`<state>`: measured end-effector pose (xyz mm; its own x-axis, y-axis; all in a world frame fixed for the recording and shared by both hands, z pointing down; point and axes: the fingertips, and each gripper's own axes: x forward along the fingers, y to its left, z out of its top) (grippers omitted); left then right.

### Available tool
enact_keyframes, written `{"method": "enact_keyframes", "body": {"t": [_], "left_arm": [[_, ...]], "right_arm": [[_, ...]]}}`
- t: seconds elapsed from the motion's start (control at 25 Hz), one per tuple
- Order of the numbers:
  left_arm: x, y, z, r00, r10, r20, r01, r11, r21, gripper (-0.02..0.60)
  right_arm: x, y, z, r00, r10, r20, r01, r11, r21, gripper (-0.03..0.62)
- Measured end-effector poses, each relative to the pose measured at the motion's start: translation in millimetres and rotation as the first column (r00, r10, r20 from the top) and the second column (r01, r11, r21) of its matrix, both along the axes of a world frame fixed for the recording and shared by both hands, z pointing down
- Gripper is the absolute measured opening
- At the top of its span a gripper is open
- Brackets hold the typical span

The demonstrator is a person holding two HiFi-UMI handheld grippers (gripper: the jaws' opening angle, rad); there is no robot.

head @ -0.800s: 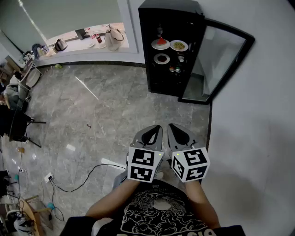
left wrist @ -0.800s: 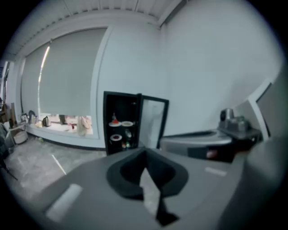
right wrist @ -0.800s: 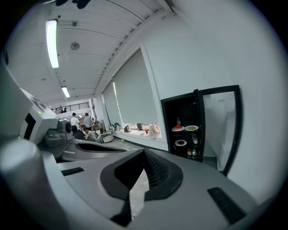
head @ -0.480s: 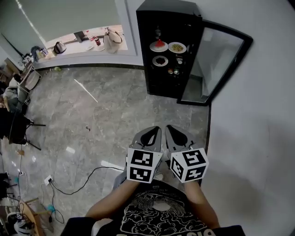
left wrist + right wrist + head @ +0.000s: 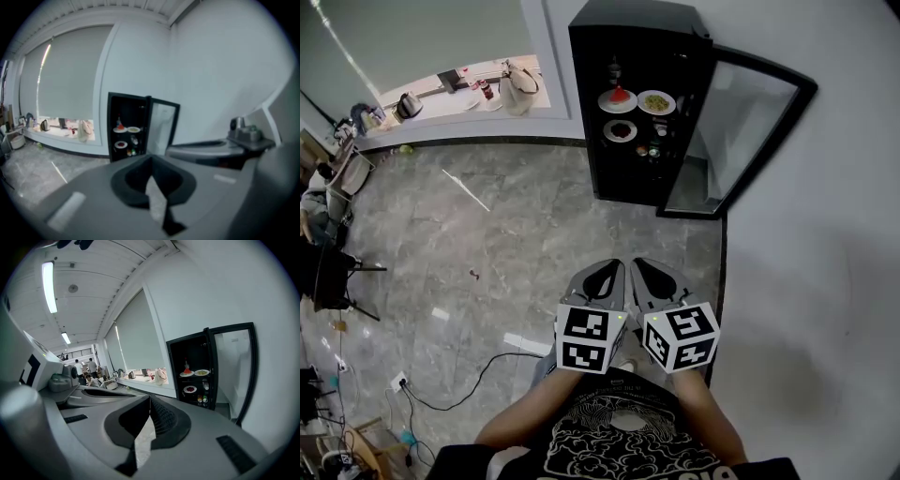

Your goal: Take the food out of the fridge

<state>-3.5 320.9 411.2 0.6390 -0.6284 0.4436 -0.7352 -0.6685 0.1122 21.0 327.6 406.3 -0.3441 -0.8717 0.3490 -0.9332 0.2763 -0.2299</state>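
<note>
Barely moved: left gripper (image 5: 614, 272) and right gripper (image 5: 643, 270) closed, empty; open fridge (image 5: 609, 159) at 12 o'clock (food (image 5: 619, 99) untouched).

The floor (image 5: 534, 225) lies bare from near to the far fridge (image 5: 628, 183), a wide lane. The door (image 5: 741, 122) stands out to the right, so the fridge front is open. The wall (image 5: 825, 281) closes the right side, just beside the door. Plates (image 5: 618, 99) fill the upper shelves. A cable (image 5: 478, 361) lies on the floor, near left.
</note>
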Motion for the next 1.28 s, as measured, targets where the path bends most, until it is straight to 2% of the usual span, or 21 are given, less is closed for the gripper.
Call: {"method": "enact_keyframes", "body": {"t": [0.56, 0.8, 1.04, 1.28], "left_arm": [[-18.4, -162.7, -9.7, 0.997, 0.067, -0.035, -0.067, 0.998, -0.005, -0.002], [-33.5, -224.8, -13.5, 0.995, 0.083, -0.060, -0.084, 0.996, -0.010, -0.002], [-37.6, -269.5, -8.6, 0.990, 0.119, -0.081, -0.122, 0.992, -0.022, -0.001], [-33.2, -303.8, 3.6, 0.986, 0.148, -0.082, -0.150, 0.989, -0.019, 0.000]], "right_arm": [[-19.0, -151.1, -3.6, 0.998, 0.065, -0.016, -0.066, 0.997, -0.038, 0.002], [-30.8, -209.7, -8.4, 0.994, 0.103, 0.026, -0.102, 0.994, -0.046, 0.002], [-29.0, -256.1, -4.7, 0.978, 0.175, 0.116, -0.168, 0.983, -0.069, 0.002], [-14.3, -294.5, 0.0, 0.923, 0.252, 0.292, -0.239, 0.968, -0.079, 0.002]]}}
